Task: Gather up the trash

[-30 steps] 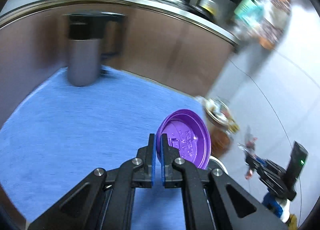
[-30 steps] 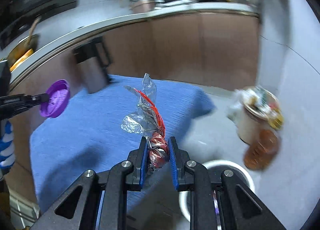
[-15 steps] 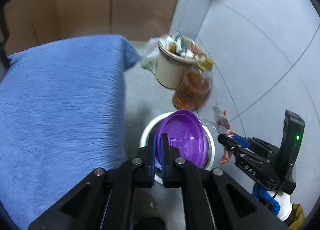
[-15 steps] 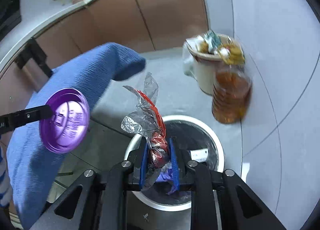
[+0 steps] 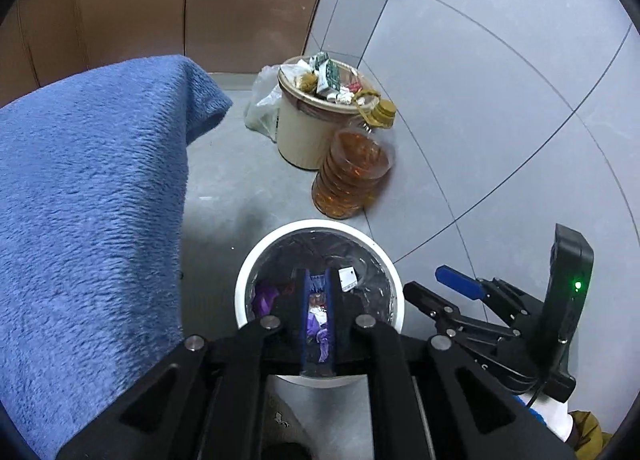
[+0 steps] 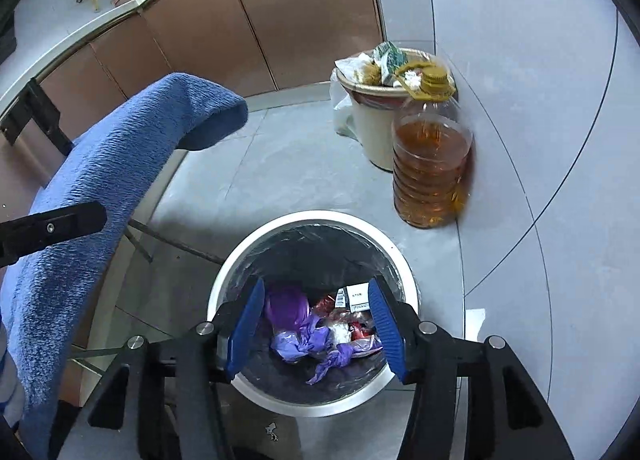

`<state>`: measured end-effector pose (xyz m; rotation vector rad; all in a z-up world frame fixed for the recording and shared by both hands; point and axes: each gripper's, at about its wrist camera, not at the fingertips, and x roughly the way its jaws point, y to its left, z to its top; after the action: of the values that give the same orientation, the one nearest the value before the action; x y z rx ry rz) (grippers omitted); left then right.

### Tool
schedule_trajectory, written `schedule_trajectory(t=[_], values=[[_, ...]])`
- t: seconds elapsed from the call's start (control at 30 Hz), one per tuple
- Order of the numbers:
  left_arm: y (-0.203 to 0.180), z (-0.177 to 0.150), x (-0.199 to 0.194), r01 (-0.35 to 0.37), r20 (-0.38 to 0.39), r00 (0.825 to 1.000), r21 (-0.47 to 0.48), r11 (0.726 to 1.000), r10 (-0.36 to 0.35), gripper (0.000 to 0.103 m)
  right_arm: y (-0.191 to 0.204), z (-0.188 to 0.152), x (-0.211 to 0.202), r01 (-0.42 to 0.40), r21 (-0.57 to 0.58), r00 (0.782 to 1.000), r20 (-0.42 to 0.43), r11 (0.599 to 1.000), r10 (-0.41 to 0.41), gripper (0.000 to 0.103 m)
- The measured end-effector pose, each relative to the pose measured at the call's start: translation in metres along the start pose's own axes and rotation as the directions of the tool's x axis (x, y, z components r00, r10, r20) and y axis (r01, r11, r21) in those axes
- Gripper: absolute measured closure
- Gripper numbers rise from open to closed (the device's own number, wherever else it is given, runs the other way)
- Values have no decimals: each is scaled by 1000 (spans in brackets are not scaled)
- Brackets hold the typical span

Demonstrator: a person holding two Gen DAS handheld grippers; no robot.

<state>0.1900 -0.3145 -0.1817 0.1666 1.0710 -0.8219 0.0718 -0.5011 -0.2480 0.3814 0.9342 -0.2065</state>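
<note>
A: Left view: the left hand-held gripper (image 5: 316, 314) is a little open and empty now. The purple lid (image 5: 266, 297) fell in the white bin (image 5: 245, 280).

B: Right view: the right hand-held gripper (image 6: 316, 330) is wide open; its wrapper (image 6: 352, 326) lies inside too. Both pieces are thrown away.

Purple lid (image 6: 286, 305) lies tilted inside lined white bin (image 6: 276, 396); red-foil wrapper (image 6: 352, 326) beside it, amid crumpled purple plastic (image 6: 308, 340).

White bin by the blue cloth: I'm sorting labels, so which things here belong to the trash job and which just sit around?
Job:
white bin
purple lid inside it
crumpled wrappers inside it
left gripper, empty
right gripper, open

Lying about:
oil bottle
beige overfull bin
blue cloth
</note>
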Motion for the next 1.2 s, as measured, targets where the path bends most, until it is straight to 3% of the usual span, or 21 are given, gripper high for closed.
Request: schedule_trajectory(t=[0.2, 0.27, 0.3, 0.33, 0.47, 0.63, 0.83, 1.0, 1.1, 1.2], values=[[-1, -13, -58, -101, 155, 983, 29, 995, 95, 93, 41, 6, -31, 6, -98, 997, 72, 995, 1, 43], [3, -19, -80, -130, 205, 971, 17, 991, 124, 72, 59, 8, -46, 3, -126, 994, 107, 992, 11, 36], [7, -23, -91, -150, 236, 961, 5, 989, 145, 54, 68, 9, -53, 1, -139, 992, 125, 990, 17, 33], [12, -29, -107, -175, 279, 945, -15, 984, 172, 48, 80, 9, -61, 1, -158, 989, 146, 987, 22, 29], [29, -45, -147, -237, 353, 903, -70, 969, 246, 48, 122, 8, -87, 1, -232, 977, 208, 973, 49, 19], [54, -75, -193, -364, 423, 816, -151, 919, 393, 45, 168, 0, -116, 0, -318, 958, 272, 948, 92, 6], [86, -113, -241, -446, 441, 731, -269, 854, 521, 43, 221, -12, -147, -3, -405, 930, 336, 914, 152, 0], [101, -139, -275, -514, 457, 621, -377, 771, 637, 42, 255, -25, -167, -3, -460, 910, 367, 888, 193, 0], [108, -154, -292, -519, 461, 581, -426, 741, 671, 29, 269, -33, -181, 0, -477, 895, 392, 879, 212, 0], [110, -166, -306, -522, 471, 548, -454, 722, 692, 25, 279, -40, -191, 11, -491, 883, 414, 871, 222, 0]])
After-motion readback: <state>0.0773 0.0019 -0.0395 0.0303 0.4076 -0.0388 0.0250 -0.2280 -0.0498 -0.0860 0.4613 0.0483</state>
